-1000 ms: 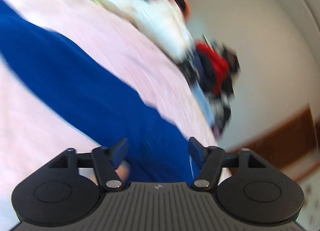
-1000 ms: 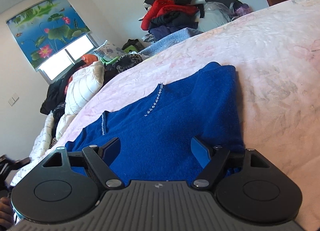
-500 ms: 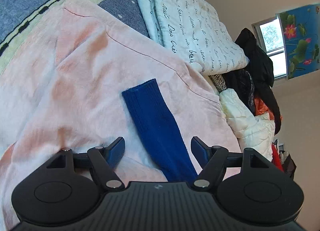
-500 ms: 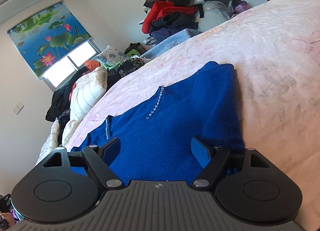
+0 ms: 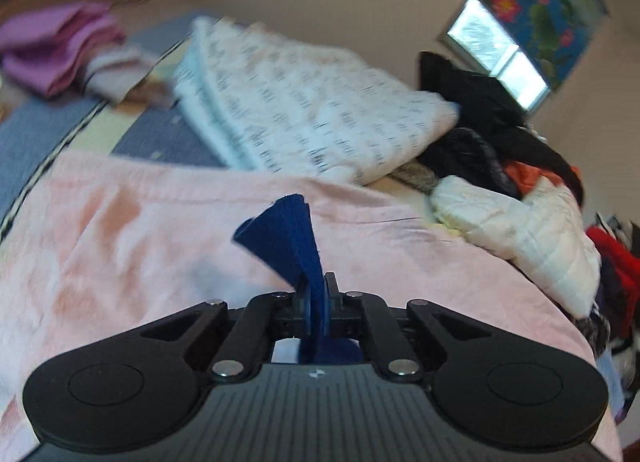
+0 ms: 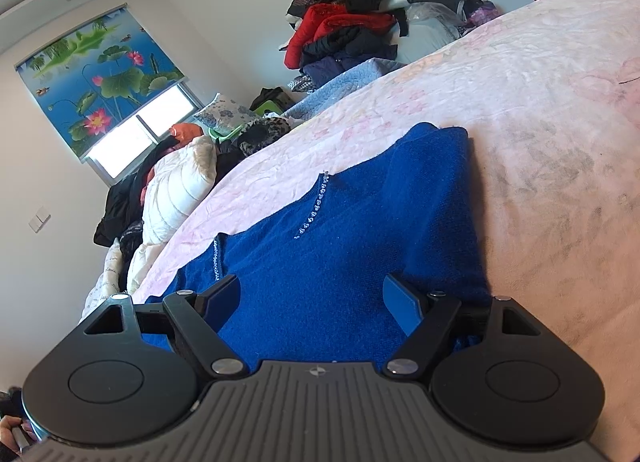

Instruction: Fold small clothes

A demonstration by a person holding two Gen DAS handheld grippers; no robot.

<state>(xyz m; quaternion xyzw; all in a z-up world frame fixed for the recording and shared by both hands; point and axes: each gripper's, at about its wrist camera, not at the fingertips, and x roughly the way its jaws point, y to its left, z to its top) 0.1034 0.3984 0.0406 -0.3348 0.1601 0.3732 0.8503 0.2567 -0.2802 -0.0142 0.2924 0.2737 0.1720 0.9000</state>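
A small blue knit sweater (image 6: 352, 246) with a beaded neckline lies flat on the pink bedsheet (image 6: 540, 109). My right gripper (image 6: 312, 302) is open and rests low over the sweater's body, one finger on each side of it. My left gripper (image 5: 316, 302) is shut on the blue sleeve (image 5: 288, 238), which sticks up folded from between the jaws above the pink sheet (image 5: 120, 246).
A folded white printed quilt (image 5: 312, 109) and purple clothes (image 5: 52, 49) lie past the sheet. A white puffer jacket (image 5: 520, 229) and dark clothes sit at the right. A clothes pile (image 6: 352, 33) stands by the wall.
My left gripper has closed on the blue sleeve and lifted its end off the sheet. My right gripper has barely moved.
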